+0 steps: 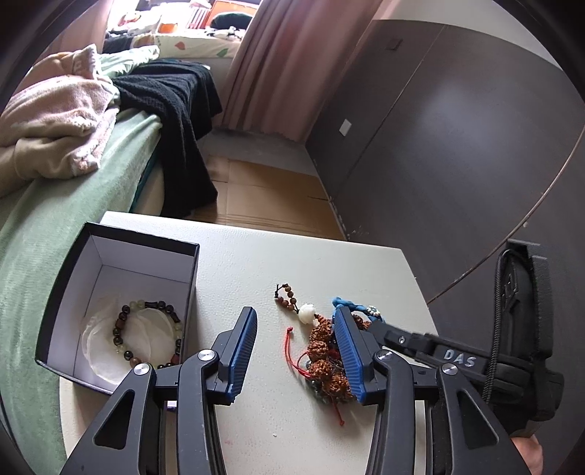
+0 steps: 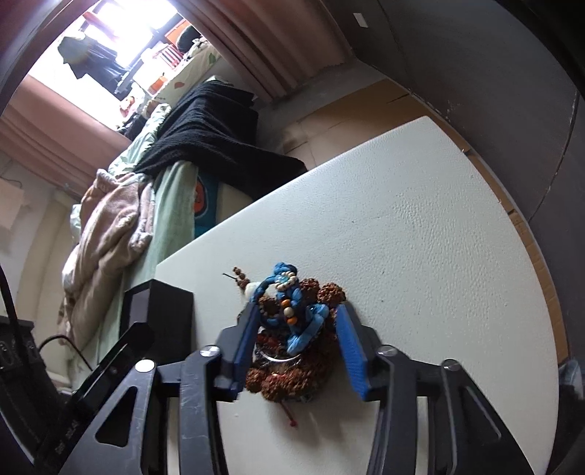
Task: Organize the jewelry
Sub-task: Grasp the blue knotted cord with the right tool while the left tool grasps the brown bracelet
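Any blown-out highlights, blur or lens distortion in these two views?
Left wrist: the window is overexposed, the table edges bow from the fisheye, and the beaded bracelet in the box is sharp. Right wrist: window blown out, horizon tilted, blue bracelet sharp.

Left gripper (image 1: 294, 330) — right gripper (image 2: 298, 334) — both agape

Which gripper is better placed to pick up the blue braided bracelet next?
Right, likely. The right gripper is open around the blue braided bracelet; the left gripper is open over bare table.
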Action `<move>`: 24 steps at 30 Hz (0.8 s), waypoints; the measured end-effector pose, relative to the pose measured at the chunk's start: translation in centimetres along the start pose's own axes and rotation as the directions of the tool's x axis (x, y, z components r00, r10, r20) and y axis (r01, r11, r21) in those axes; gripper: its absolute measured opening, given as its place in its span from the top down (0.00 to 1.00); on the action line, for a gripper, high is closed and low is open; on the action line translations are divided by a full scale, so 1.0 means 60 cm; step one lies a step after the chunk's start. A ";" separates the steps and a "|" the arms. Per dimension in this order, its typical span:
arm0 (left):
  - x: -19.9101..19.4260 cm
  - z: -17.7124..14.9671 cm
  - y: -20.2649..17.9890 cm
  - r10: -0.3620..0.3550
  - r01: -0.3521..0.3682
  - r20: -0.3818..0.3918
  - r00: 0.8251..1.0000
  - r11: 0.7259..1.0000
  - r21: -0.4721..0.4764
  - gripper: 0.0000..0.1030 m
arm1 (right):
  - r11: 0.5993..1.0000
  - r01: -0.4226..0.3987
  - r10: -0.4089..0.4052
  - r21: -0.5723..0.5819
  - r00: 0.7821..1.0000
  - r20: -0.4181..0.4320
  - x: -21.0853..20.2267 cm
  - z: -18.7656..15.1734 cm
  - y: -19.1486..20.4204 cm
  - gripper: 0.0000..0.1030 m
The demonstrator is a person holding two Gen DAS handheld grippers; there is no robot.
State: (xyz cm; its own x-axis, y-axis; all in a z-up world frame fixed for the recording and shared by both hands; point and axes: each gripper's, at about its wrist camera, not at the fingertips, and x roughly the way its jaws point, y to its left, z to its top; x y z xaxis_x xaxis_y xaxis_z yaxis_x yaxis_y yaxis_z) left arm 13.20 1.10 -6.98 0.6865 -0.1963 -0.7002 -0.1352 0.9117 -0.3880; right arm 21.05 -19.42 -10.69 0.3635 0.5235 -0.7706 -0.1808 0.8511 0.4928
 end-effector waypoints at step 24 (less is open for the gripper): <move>0.090 -0.053 -0.051 0.110 -0.089 -0.155 0.982 0.987 0.136 0.66 | 0.984 -0.122 0.103 0.126 0.983 0.151 -0.135 -0.005 -0.043 0.84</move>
State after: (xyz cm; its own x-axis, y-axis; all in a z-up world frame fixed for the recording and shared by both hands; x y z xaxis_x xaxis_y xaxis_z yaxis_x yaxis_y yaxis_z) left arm 15.06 -3.89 -11.50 0.5486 -0.1486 -0.8228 -0.0970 0.9661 -0.2392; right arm 18.31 -25.86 -5.86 0.4772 0.5958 -0.6459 -0.1068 0.7689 0.6304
